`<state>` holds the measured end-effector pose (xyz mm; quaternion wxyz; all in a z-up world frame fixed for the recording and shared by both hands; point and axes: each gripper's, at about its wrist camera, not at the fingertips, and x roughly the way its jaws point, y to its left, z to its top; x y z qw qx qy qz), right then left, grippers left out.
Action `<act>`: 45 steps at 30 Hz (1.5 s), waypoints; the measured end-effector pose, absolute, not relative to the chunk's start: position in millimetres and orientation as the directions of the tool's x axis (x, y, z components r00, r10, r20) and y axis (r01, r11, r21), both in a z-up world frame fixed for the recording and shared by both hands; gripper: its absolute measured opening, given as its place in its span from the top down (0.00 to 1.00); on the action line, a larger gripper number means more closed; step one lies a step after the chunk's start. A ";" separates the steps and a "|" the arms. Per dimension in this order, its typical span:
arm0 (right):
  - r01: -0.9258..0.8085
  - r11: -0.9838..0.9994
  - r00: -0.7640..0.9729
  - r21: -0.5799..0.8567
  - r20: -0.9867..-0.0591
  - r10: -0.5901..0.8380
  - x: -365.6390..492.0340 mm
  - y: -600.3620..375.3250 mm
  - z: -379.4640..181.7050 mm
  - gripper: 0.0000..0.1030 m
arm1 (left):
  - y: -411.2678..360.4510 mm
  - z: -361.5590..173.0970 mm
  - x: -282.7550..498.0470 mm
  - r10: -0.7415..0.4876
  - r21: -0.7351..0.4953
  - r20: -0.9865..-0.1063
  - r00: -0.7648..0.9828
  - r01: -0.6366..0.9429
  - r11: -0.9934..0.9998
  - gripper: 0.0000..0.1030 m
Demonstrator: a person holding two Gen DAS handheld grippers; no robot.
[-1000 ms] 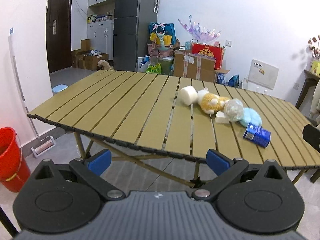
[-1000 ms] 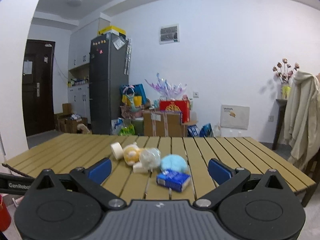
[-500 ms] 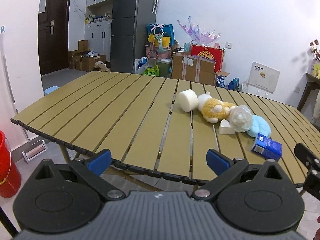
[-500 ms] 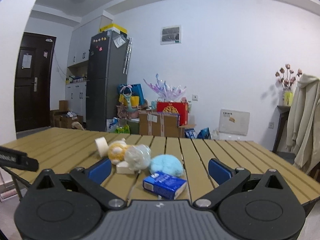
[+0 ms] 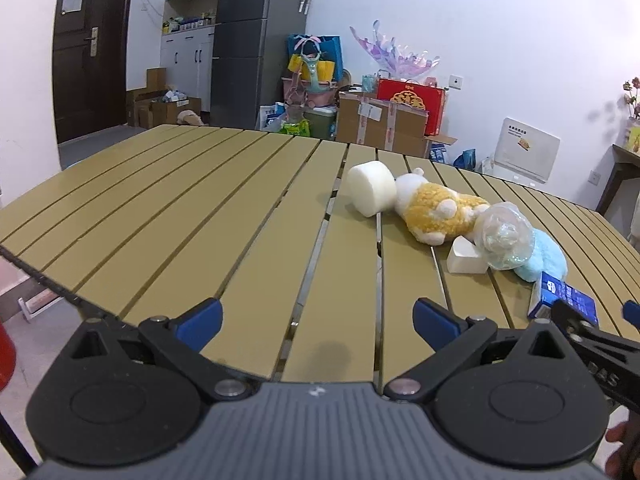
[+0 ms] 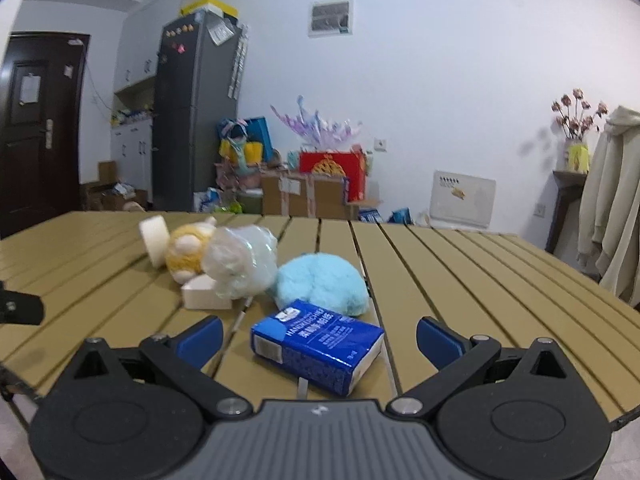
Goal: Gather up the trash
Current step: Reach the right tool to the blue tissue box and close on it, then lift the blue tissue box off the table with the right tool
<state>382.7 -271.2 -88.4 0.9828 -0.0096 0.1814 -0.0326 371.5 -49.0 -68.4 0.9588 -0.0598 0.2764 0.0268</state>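
On the slatted tan table lie a blue tissue pack, a crumpled clear plastic wrap, a small white foam block and a white foam roll. A yellow plush toy and a light blue plush lie among them. My right gripper is open, its jaws either side of the tissue pack. My left gripper is open and empty over the table's near edge.
A red bucket stands on the floor at the left. Boxes, bags and a grey fridge line the far wall. A coat hangs at the right. The right gripper's arm shows in the left wrist view.
Both grippers have moved forward to the table. The right one has closed in on the blue tissue pack, which now sits between its open jaws.
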 end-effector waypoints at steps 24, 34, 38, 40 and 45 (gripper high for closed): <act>0.110 0.989 0.906 0.103 -0.419 -0.057 417.2 -290.8 -100.7 0.17 | -59.8 -80.5 388.3 -0.025 -0.078 -0.557 0.830 -0.021 0.997 0.00; 0.131 0.982 0.924 0.137 -0.377 -0.070 410.7 -314.7 -93.6 0.17 | -74.5 -77.7 382.5 -0.032 -0.061 -0.549 0.836 -0.002 0.998 0.00; 0.147 0.981 0.931 0.127 -0.353 -0.094 406.2 -323.2 -90.8 0.17 | -89.0 -75.1 384.9 -0.043 -0.050 -0.552 0.833 0.018 0.999 0.00; 0.154 0.980 0.933 0.126 -0.346 -0.102 405.4 -328.9 -89.8 0.17 | -97.6 -72.8 388.1 -0.046 -0.040 -0.547 0.836 0.028 0.999 0.00; 0.170 0.975 0.937 0.145 -0.330 -0.114 404.3 -342.9 -88.9 0.17 | -120.1 -67.8 403.4 -0.054 -0.023 -0.545 0.837 0.050 0.998 0.00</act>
